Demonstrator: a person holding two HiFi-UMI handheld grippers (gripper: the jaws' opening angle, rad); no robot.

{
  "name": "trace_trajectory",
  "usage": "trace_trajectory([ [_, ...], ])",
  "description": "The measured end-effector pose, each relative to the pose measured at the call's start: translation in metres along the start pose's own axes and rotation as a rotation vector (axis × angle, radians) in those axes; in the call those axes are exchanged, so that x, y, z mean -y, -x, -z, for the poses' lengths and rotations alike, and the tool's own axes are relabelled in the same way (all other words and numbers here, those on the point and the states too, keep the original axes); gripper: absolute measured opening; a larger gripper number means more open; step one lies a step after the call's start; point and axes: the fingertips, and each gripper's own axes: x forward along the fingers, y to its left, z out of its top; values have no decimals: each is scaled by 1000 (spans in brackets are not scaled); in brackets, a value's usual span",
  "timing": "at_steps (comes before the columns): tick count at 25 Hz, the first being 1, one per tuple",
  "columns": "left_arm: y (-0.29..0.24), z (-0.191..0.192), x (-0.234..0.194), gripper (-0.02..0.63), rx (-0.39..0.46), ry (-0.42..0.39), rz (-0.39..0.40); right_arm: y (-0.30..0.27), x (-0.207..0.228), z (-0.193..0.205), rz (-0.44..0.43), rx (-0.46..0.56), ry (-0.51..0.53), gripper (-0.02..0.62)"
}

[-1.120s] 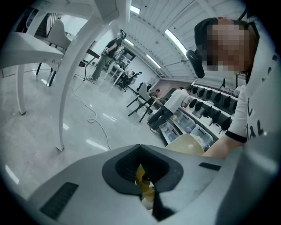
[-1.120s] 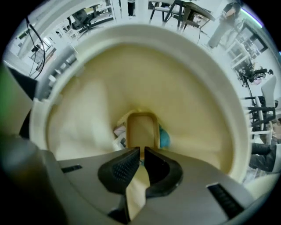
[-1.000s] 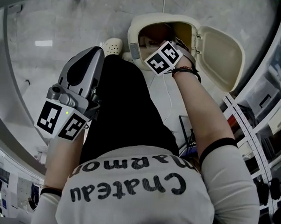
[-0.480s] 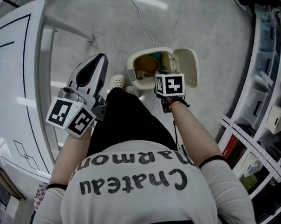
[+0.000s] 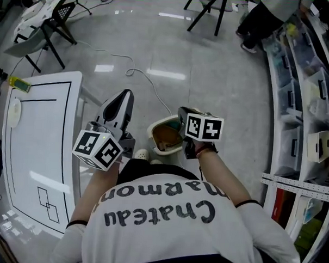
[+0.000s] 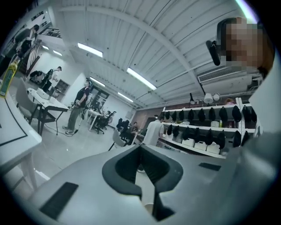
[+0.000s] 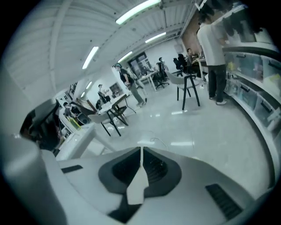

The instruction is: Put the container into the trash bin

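The cream trash bin (image 5: 155, 147) stands on the floor just in front of the person's feet, its mouth open and brownish inside. I cannot make out the container in it. My left gripper (image 5: 124, 95) is held up at chest height to the left of the bin, jaws closed together with nothing between them (image 6: 140, 147). My right gripper (image 5: 182, 115) hangs above the bin's right edge and hides part of it. Its jaws also meet (image 7: 141, 150) and hold nothing. Both gripper views look out across the room, not at the bin.
A white table (image 5: 38, 150) with black outlines stands at the left. Storage shelves (image 5: 296, 107) curve along the right. A white cable (image 5: 150, 81) runs over the grey floor towards the bin. Chairs (image 5: 49, 25) and people are farther off.
The person has straightened up, so the bin looks far smaller. The right gripper has come up from the bin's mouth, and the left has risen too. Both stay shut.
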Motion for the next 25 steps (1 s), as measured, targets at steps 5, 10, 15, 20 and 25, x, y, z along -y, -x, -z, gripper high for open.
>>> trace_trajectory([
  [5,5,-31,21,25,32,-11,4,59,-26,-68,-72,213,-43,35],
  [10,5,-61,39,25,92,-49,32,105,-44,-119,-130,372,-50,35],
  [15,5,-71,54,24,112,-64,60,139,-55,-143,-139,462,17,35],
  [20,6,-72,64,25,119,-76,76,152,-55,-142,-133,480,41,35],
  [25,7,-66,67,25,113,-76,81,155,-49,-137,-125,483,38,35],
])
